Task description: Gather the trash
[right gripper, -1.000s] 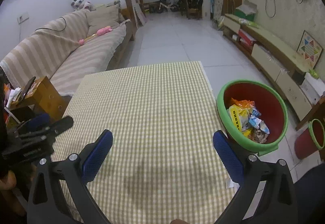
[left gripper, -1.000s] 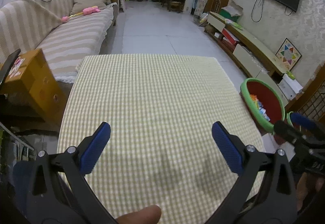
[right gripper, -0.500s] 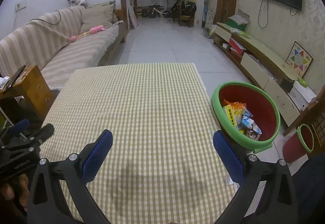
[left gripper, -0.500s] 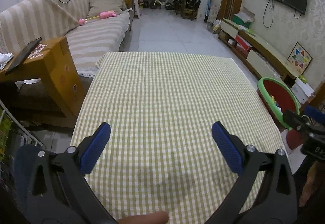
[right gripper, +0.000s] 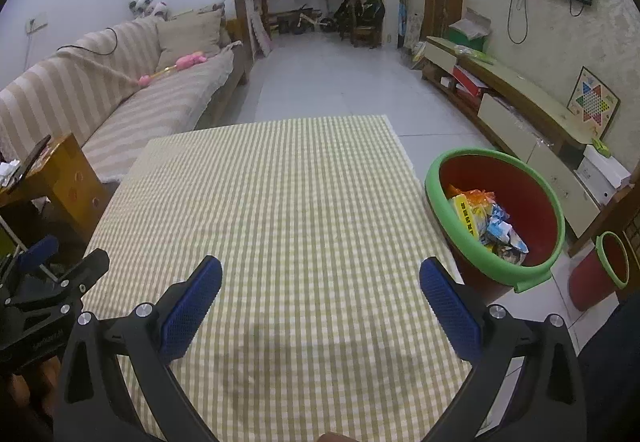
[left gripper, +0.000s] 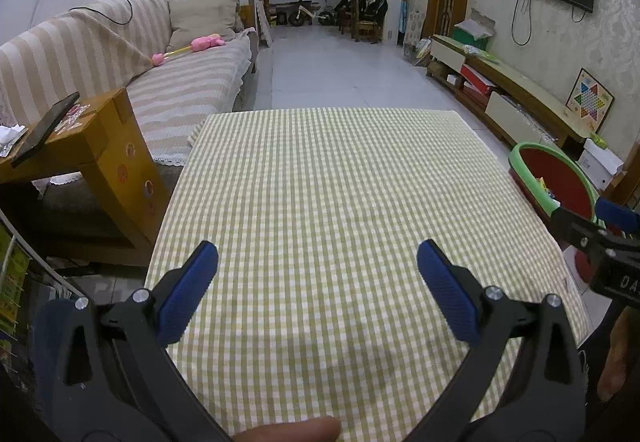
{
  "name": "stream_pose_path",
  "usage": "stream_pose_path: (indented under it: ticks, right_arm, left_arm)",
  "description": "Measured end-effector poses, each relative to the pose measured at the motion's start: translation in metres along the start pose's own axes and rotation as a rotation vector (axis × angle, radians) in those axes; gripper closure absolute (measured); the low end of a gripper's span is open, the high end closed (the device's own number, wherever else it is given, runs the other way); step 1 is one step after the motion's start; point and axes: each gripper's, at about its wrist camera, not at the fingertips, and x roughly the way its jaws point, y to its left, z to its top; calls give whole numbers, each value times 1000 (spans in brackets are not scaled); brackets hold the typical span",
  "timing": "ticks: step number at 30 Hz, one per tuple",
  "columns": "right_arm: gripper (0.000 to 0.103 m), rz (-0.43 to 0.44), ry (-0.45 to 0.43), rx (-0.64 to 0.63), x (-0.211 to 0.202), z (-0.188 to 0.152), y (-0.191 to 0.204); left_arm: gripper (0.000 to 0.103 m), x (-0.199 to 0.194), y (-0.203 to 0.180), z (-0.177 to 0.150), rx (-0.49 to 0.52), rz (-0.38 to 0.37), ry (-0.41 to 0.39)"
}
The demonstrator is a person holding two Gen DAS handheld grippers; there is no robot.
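My left gripper [left gripper: 318,266] and right gripper [right gripper: 320,278] hang spread and unloaded over the table [right gripper: 280,181]. The trash [right gripper: 486,222] lies in the bin [right gripper: 496,270] beside its right edge.

table [left gripper: 320,177] under checked tablecloth [right gripper: 280,201]

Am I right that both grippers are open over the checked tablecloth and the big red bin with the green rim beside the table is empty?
Not quite. The red bin is not empty: the right wrist view shows wrappers inside it. The rest holds: left gripper and right gripper are open over the checked tablecloth.
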Motion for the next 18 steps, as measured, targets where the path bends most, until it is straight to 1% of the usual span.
stream_pose_path:
  ticks: [9, 18]
  right_arm:
    - [7, -20, -40, -15, -7, 0, 2]
    - [7, -16, -73, -29, -11, 0, 2]
  left_arm:
    - [5, 0, 4, 2, -4, 1, -7]
    - [5, -3, 6, 3, -18, -3, -27]
